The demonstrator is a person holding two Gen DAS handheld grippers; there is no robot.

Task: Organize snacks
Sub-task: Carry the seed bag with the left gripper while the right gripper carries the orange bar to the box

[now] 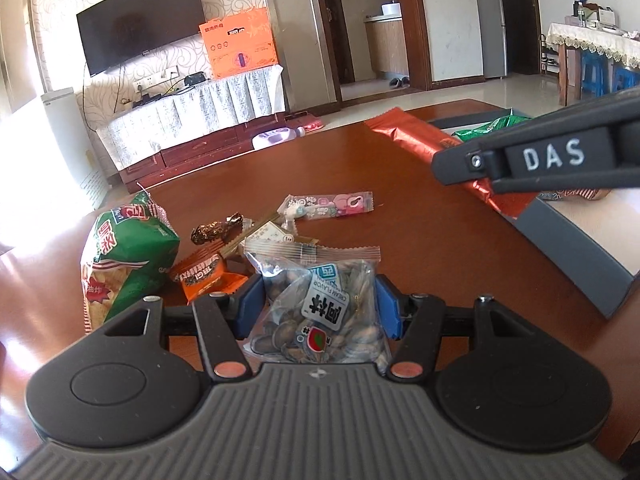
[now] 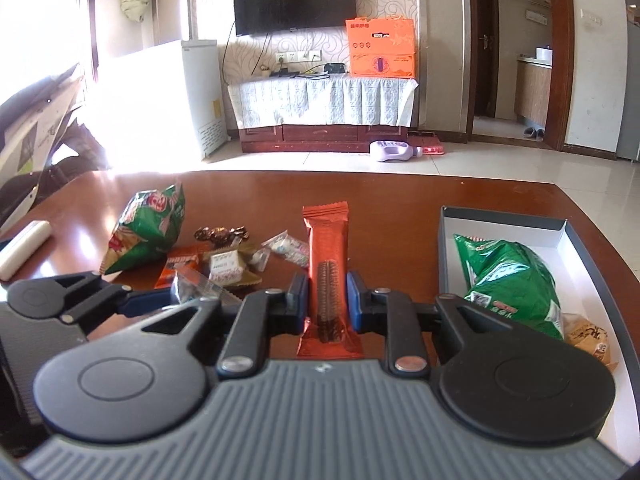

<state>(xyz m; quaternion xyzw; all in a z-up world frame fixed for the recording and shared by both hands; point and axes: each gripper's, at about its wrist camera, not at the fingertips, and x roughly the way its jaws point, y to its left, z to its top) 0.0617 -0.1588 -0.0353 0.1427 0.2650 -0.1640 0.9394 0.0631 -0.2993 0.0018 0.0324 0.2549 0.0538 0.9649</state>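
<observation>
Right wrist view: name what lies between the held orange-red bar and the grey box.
Only bare brown tabletop separates the orange-red bar from the grey box.

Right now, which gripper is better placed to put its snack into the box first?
The right gripper. Its orange bar is held beside the box, while the left gripper holds its seed bag farther away.

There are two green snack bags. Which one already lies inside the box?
The crumpled green bag on the right lies inside the grey box. The other green bag stands on the table among loose snacks.
</observation>
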